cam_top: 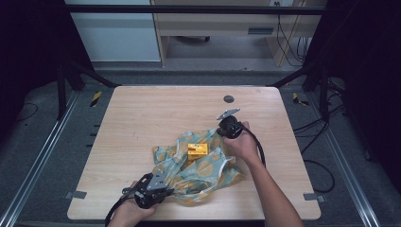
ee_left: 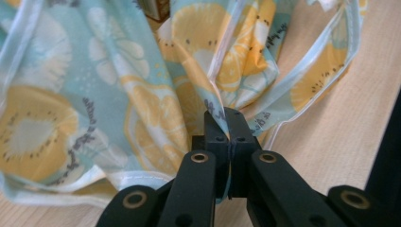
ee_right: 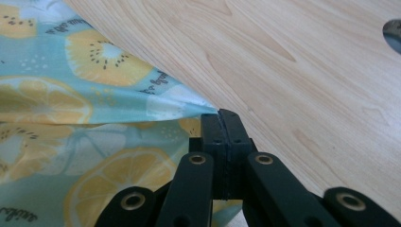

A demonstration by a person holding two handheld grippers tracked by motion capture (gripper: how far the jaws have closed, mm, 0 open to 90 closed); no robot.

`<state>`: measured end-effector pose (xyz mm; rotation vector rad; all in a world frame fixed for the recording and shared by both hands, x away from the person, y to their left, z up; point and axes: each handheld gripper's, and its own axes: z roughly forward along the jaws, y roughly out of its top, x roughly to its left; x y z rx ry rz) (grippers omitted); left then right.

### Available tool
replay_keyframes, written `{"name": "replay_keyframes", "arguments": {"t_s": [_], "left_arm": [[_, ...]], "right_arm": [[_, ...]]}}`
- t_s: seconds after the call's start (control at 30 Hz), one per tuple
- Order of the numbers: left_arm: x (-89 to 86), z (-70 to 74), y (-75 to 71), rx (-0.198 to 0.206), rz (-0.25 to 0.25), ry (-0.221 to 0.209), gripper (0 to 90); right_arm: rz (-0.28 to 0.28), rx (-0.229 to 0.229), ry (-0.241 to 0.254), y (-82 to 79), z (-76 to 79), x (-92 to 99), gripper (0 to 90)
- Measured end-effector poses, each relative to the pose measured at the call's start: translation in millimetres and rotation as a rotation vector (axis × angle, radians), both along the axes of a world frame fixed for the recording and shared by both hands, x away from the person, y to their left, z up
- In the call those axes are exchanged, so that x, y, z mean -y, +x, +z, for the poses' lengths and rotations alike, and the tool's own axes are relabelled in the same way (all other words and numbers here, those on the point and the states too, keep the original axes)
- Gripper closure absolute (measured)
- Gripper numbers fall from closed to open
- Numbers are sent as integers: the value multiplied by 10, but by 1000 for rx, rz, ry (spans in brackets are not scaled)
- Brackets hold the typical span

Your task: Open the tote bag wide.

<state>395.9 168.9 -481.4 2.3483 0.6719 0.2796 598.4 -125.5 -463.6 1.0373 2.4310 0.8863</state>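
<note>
A light-blue cloth bag [cam_top: 208, 168] printed with orange and lemon slices lies rumpled on the wooden table [cam_top: 142, 118]. A small yellow box [cam_top: 197, 150] sits in its open middle. My left gripper [cam_top: 165, 190] is at the bag's near left edge, shut on a fold of the fabric [ee_left: 222, 101] by its white-trimmed rim. My right gripper [cam_top: 222, 128] is at the bag's far right corner, shut on the bag's edge [ee_right: 208, 111]. In the right gripper view the cloth [ee_right: 71, 118] spreads to the left of the jaws, which are pressed together.
A round grey grommet [cam_top: 229, 99] is set in the tabletop near the far edge. Bare wood [ee_right: 293, 71] lies beyond and right of the bag. Metal frame rails and cables run beside the table; a desk stands behind it.
</note>
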Motion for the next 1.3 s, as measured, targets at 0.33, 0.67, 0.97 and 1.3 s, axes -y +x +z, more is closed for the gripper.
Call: {"name": "replay_keyframes", "arguments": {"t_s": [0.33,0.67,0.97,1.3], "left_arm": [[-161,314,-2,101,33,-114,572],[-227,731,107,169,52,-152,403],[-114,715,462,160,69,-141,725],[244,552,639,72,-17,-56,860]], "right_arm": [[-31,78,91,-197,344,146,512],[-12,148,171,-509,751,241,452],[63,113,138,-792,807,82,826],[133,29,65,-1019,668,-76,900]]}}
